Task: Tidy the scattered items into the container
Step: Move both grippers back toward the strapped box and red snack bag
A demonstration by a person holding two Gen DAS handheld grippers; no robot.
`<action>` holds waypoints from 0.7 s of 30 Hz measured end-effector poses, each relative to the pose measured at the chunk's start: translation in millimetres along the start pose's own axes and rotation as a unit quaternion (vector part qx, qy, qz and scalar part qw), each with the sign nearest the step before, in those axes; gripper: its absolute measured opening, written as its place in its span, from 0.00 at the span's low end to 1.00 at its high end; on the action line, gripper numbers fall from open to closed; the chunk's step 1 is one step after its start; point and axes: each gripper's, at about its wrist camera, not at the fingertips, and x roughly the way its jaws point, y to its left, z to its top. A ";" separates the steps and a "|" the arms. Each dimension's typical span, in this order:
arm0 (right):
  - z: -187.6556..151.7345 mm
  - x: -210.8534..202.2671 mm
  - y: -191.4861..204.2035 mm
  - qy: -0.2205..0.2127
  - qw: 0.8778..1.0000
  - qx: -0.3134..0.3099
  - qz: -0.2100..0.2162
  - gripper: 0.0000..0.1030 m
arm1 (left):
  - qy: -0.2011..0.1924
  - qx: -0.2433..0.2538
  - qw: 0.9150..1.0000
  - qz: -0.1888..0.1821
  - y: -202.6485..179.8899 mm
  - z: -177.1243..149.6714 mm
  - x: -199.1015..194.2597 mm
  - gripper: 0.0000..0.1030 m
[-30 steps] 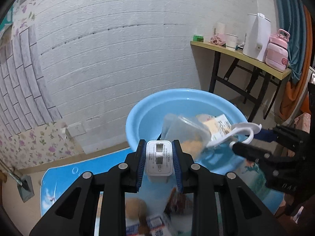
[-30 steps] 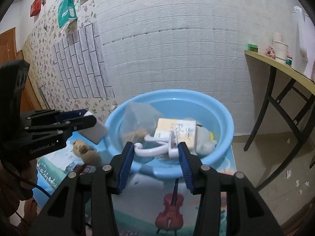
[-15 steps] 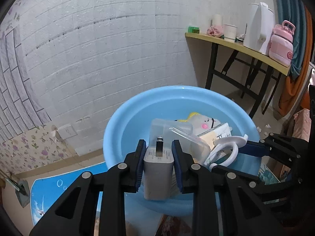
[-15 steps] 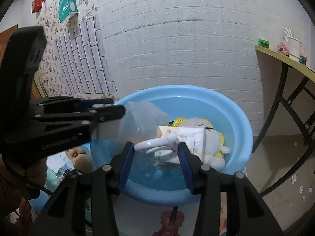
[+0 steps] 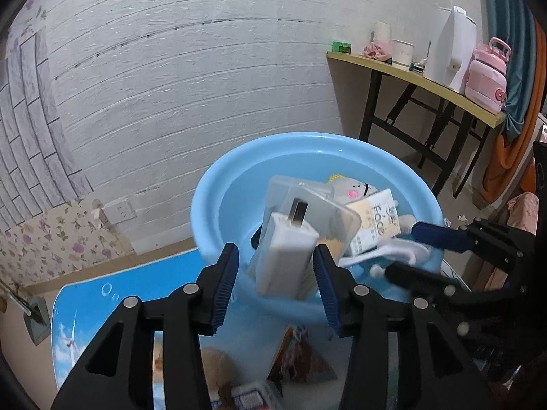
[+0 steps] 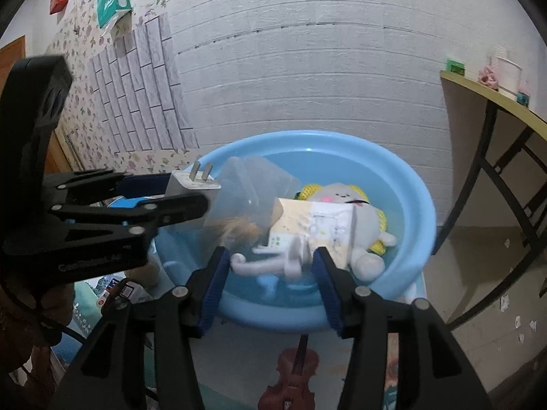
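both sets of fingers (image 5: 224, 282) have just been opening: left gripper (image 5: 275, 282) lets the white charger (image 5: 285, 256) go, right gripper (image 6: 268, 275) frees the white hook (image 6: 270, 263). both items sit above the blue basin (image 6: 403, 177). i'd keep the jaws spread & lift straight out w/o snagging.

Domestic room, lived-in. White brick-pattern wall panels (image 5: 191, 68); floral wallpaper (image 6: 102, 78) at 10 o'clock; folding side table (image 5: 420, 78) at 2 o'clock bearing kettle (image 5: 451, 44), pink bottle (image 5: 487, 68), paper cups (image 5: 402, 54); curtain (image 5: 509, 34) beyond; blue washbasin (image 6: 403, 239) centre.
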 end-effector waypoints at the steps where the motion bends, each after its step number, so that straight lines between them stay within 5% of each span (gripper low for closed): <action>1: -0.4 -3.0 -0.4 -0.001 1.000 0.002 -0.001 0.50 | 0.000 -0.001 1.000 0.001 1.1 -2.3 -2.8 0.44; 11: -12.8 -28.8 8.3 -0.007 1.000 0.006 -0.028 0.52 | 0.008 -0.034 0.999 0.034 24.0 -48.1 -38.5 0.58; 21: -51.4 -9.5 38.9 0.072 0.997 0.025 -0.003 0.54 | 0.036 -0.050 0.996 0.071 44.3 -105.6 -69.5 0.74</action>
